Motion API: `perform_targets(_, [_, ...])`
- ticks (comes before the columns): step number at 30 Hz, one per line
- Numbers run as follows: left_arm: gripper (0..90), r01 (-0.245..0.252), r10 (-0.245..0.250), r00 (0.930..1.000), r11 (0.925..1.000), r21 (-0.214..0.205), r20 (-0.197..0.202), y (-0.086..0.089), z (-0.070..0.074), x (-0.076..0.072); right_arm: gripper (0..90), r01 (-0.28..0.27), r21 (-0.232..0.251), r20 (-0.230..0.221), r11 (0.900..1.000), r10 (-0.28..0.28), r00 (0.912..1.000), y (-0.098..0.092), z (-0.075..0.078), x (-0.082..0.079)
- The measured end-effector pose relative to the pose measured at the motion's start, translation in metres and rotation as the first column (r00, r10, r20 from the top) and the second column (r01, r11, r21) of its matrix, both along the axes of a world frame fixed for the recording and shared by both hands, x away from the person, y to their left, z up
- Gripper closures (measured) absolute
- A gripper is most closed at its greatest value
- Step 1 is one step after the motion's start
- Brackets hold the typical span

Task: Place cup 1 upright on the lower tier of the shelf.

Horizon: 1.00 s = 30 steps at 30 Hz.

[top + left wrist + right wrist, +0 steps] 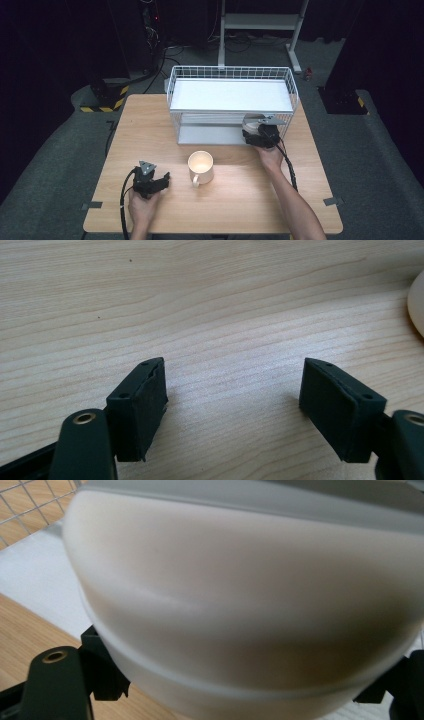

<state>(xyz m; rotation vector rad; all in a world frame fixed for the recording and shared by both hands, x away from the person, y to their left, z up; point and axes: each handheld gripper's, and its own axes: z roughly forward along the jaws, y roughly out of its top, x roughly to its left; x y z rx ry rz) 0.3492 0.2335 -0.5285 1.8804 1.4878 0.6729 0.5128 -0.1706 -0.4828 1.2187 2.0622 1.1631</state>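
A cream mug stands upright near the middle of the wooden table, its handle toward the front. My left gripper rests low over the table to the left of the mug. In the left gripper view it is open over bare wood, and the mug's edge shows at the far right. My right gripper reaches into the lower level of a white wire rack. In the right gripper view it is shut on a white bowl, whose round body sits just under the upper shelf.
The rack stands at the back of the table with a white upper shelf and a lower shelf. The upper shelf's edge hangs close over the bowl. Cables trail from both grippers. A metal stand is on the floor behind.
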Motion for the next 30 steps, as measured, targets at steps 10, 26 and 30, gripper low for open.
perform_targets(10, [27.4, -0.002, 0.002, 1.0000, 1.0000, -0.001, 0.001, -0.0002, -0.0001, 0.0000, 18.4, 0.000, -0.009, 0.023, 1.0000, 0.000, 0.9997, -0.0008, -0.0022, 0.0030])
perform_targets(26, [27.4, 0.000, 0.000, 1.0000, 1.0000, 0.000, 0.000, -0.0001, 0.0000, 0.0000, 15.7, -0.003, 0.005, 0.010, 1.0000, 0.003, 0.9999, -0.0041, -0.0015, 0.0028])
perform_targets(30, [27.5, 0.001, -0.001, 1.0000, 1.0000, 0.000, 0.000, 0.0000, 0.0000, 0.0000, 11.9, -0.003, 0.008, -0.001, 1.0000, 0.003, 1.0000, -0.0059, -0.0018, 0.0029])
